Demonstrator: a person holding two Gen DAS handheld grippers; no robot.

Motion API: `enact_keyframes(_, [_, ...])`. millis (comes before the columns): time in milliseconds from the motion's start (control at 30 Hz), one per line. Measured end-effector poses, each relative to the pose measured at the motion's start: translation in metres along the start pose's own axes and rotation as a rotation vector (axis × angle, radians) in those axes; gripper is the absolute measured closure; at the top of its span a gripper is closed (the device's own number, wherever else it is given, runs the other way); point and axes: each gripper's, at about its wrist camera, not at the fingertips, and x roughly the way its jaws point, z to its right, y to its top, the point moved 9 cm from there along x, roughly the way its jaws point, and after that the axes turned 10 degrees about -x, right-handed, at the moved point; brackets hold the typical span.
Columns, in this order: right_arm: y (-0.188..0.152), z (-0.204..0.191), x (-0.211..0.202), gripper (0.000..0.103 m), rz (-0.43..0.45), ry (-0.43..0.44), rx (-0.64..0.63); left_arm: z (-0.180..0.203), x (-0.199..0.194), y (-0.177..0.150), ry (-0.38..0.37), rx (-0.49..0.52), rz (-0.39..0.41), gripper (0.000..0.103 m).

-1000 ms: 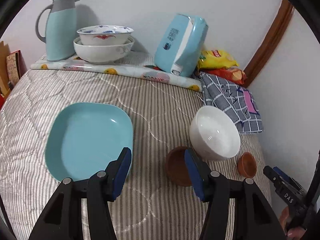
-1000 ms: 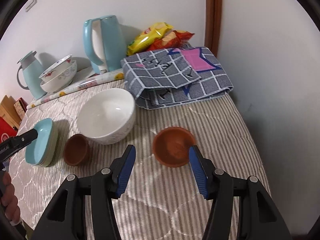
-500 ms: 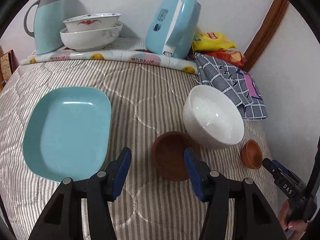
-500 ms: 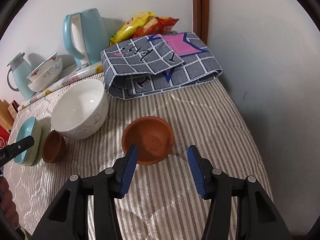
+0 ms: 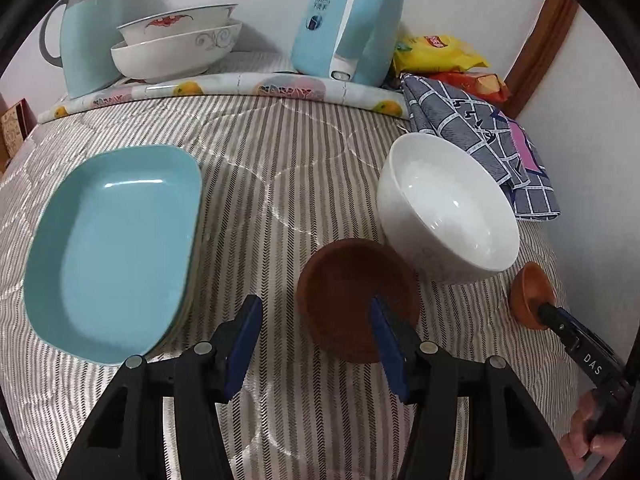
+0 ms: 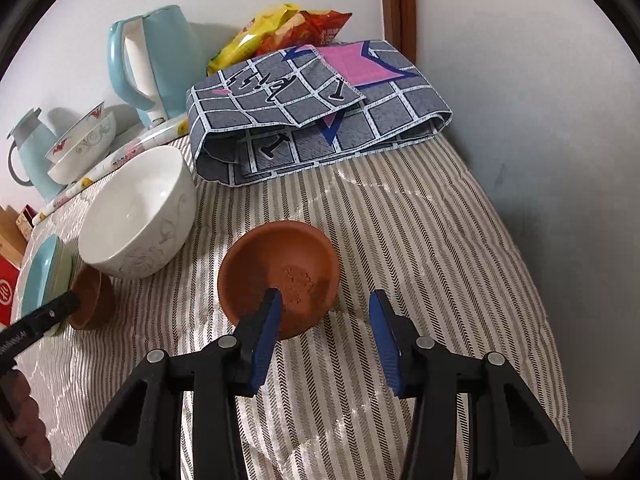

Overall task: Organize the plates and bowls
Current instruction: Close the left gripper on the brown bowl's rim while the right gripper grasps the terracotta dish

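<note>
On the striped cloth, my left gripper (image 5: 316, 328) is open, its right finger inside a dark brown bowl (image 5: 352, 292), its left finger outside the rim. A teal plate (image 5: 112, 248) lies to the left, a white bowl (image 5: 448, 208) to the right. My right gripper (image 6: 324, 324) is open, its left finger over the rim of a terracotta bowl (image 6: 280, 276), which also shows in the left wrist view (image 5: 528, 288). The white bowl (image 6: 136, 216), brown bowl (image 6: 90, 296) and teal plate (image 6: 44, 272) lie to its left.
At the back stand a teal jug (image 5: 88, 28), two stacked patterned bowls (image 5: 176, 48) and a blue kettle (image 5: 348, 20) on a fruit-print mat (image 5: 240, 88). A folded grey checked cloth (image 6: 320, 108) and snack bags (image 6: 280, 28) lie by the right wall.
Both grippers have moved forward and down. The left now straddles the brown bowl's rim; the right now has its left finger over the terracotta bowl's rim.
</note>
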Motion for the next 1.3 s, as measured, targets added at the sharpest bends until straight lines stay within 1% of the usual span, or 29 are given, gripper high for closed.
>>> enact_keyframes(233, [-0.001,0.002,0.009,0.061,-0.016,0.007,0.011,0.001,0.015,-0.005,0.014,-0.013,-0.034,0.051])
enact_keyframes(300, [-0.001,0.001,0.011,0.062,-0.019,0.013,0.01,0.0,0.019,-0.006,0.023,-0.015,-0.036,0.051])
enact_keyframes(400, [-0.001,0.001,0.017,0.067,-0.033,0.031,0.024,0.001,0.02,-0.005,0.026,-0.007,-0.022,0.051])
enact_keyframes(500, [0.0,-0.001,0.022,0.067,-0.044,0.036,0.022,0.002,0.021,-0.003,0.028,-0.009,-0.014,0.051])
enact_keyframes(633, [0.002,-0.002,0.024,0.067,-0.027,0.016,0.012,0.0,0.022,0.0,0.024,-0.024,-0.015,0.051])
enact_keyframes(733, [0.004,-0.003,0.024,0.067,-0.008,0.007,0.013,0.003,0.024,0.0,0.026,0.016,-0.023,0.049])
enact_keyframes(833, [0.004,-0.003,0.023,0.067,-0.002,0.003,0.019,0.004,0.025,-0.001,0.041,0.04,-0.011,0.048])
enact_keyframes(1000, [0.005,-0.002,0.025,0.067,-0.007,0.018,0.016,0.004,0.024,-0.001,0.042,0.02,-0.001,0.049])
enact_keyframes(1033, [0.005,-0.003,0.025,0.071,-0.003,0.025,0.009,0.003,0.024,0.0,0.041,0.014,-0.002,0.052])
enact_keyframes(1067, [0.006,-0.005,0.025,0.075,0.0,0.038,-0.001,0.002,0.023,0.001,0.034,0.003,-0.002,0.062])
enact_keyframes(1100, [0.006,-0.005,0.024,0.08,0.005,0.028,-0.008,0.001,0.023,0.001,0.023,-0.009,-0.006,0.071])
enact_keyframes(1133, [0.007,-0.006,0.023,0.083,0.006,0.017,-0.013,-0.001,0.023,0.001,0.018,-0.018,-0.009,0.072])
enact_keyframes(1167, [0.007,-0.005,0.023,0.083,0.005,0.013,-0.016,-0.001,0.023,0.001,0.018,-0.019,-0.009,0.073])
enact_keyframes(1200, [0.007,-0.005,0.022,0.084,0.003,0.012,-0.015,-0.001,0.023,0.001,0.015,-0.016,-0.011,0.079])
enact_keyframes(1300, [0.009,-0.005,0.021,0.089,0.003,0.014,-0.004,0.001,0.023,0.0,-0.006,-0.023,-0.022,0.086])
